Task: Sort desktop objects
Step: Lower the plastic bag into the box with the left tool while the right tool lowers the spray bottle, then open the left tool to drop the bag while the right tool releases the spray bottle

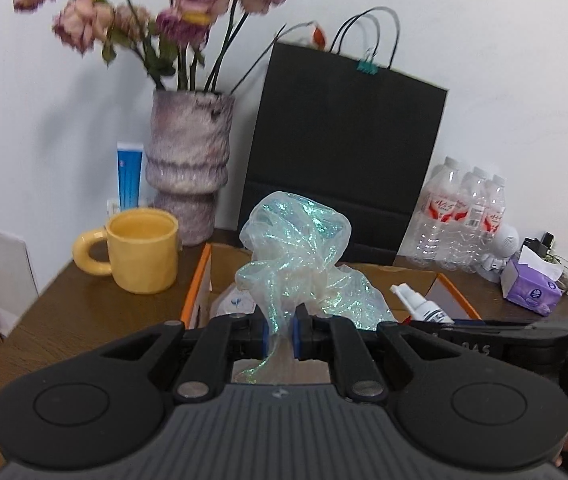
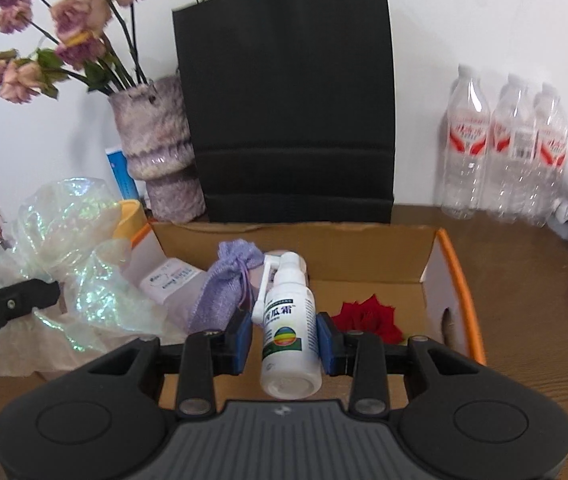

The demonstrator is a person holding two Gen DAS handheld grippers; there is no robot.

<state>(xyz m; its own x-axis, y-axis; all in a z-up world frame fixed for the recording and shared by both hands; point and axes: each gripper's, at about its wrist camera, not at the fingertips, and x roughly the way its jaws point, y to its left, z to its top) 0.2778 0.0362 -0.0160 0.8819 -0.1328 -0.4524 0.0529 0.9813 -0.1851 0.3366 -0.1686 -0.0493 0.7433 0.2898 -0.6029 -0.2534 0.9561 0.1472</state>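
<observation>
Both grippers carry items over the open box (image 2: 439, 280) at the desk's (image 2: 523, 300) back edge: the left gripper (image 1: 280, 334) clamped on iridescent wrap (image 1: 295, 248), the right gripper (image 2: 284, 338) clamped on a spray bottle (image 2: 289, 324). Best lowered well inside the walls, clear of the pouch (image 2: 226, 288) and rose (image 2: 367, 318), before the jaws part

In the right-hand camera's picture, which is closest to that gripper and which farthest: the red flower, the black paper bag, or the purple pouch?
From the right gripper, which is shut on a white spray bottle:
1. Red flower and purple pouch, either side inside the cardboard box: too close to call.
2. Black paper bag, behind the box against the wall.
</observation>
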